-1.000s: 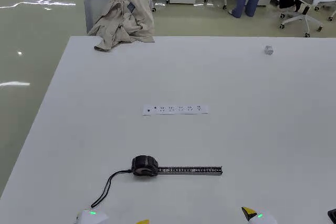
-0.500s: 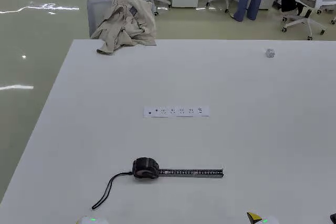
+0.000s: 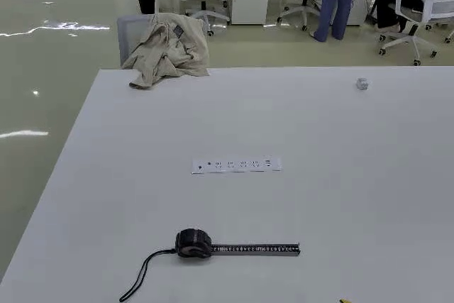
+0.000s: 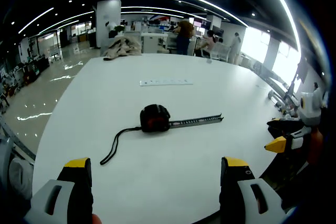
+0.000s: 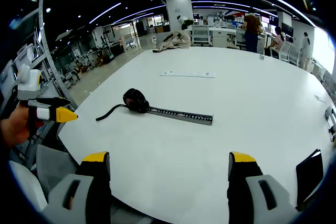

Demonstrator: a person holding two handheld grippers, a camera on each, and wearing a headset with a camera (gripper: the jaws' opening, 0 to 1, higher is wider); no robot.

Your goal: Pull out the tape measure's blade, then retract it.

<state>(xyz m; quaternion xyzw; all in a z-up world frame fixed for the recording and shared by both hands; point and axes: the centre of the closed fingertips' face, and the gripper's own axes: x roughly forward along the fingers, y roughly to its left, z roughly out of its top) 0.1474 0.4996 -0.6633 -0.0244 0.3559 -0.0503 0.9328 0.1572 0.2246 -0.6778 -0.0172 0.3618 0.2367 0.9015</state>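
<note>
White table [image 3: 369,175] bears tape measure [image 3: 194,243], blade [image 3: 255,249] out, perhaps a power strip [image 3: 236,165] beyond; left tool [image 4: 156,163], right tool [image 5: 170,157] gape empty.

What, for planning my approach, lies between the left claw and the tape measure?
Bare white table, per the left gripper view, between left claw and tape measure.

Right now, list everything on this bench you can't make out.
- Blade of the tape measure: markings too small to read in all three views.
- Small grey object far right: head view, too small to identify.
- Power strip: head view, socket types too small to tell.
- Chair: head view, mostly hidden by the jacket.
</note>
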